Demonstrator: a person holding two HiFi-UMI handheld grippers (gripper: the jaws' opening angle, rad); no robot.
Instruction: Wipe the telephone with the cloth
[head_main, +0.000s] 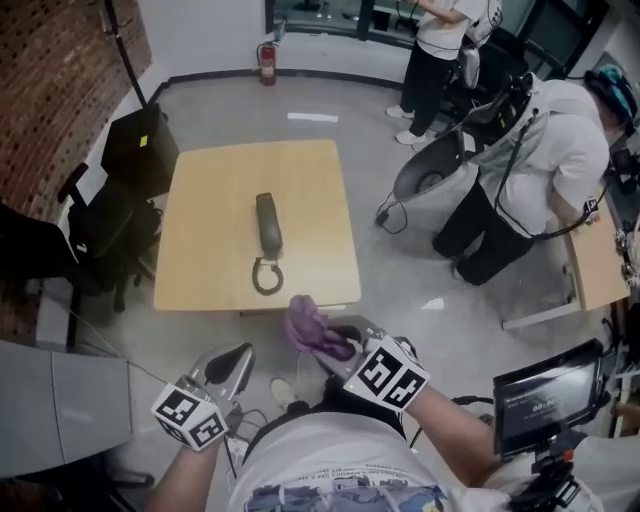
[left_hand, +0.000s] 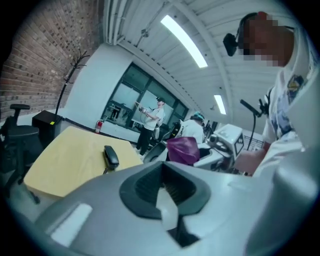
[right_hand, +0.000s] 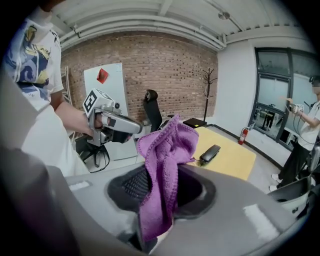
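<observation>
The black telephone handset (head_main: 268, 222) lies along the middle of the light wooden table (head_main: 210, 200), its coiled cord (head_main: 266, 276) curled toward the near edge. My right gripper (head_main: 328, 342) is shut on a purple cloth (head_main: 312, 325), which it holds up just in front of the table's near edge. In the right gripper view the cloth (right_hand: 162, 165) hangs bunched out of the jaws, with the telephone (right_hand: 210, 153) beyond it. My left gripper (head_main: 243, 353) is shut with nothing in it, to the left of the cloth and off the table. The left gripper view shows the telephone (left_hand: 110, 155) ahead.
A black office chair (head_main: 105, 235) and a black case (head_main: 140, 150) stand left of the table. Two people (head_main: 530, 170) and a grey tub (head_main: 435, 180) are at the right rear. A monitor (head_main: 545, 395) is at my lower right, a fire extinguisher (head_main: 266, 62) by the far wall.
</observation>
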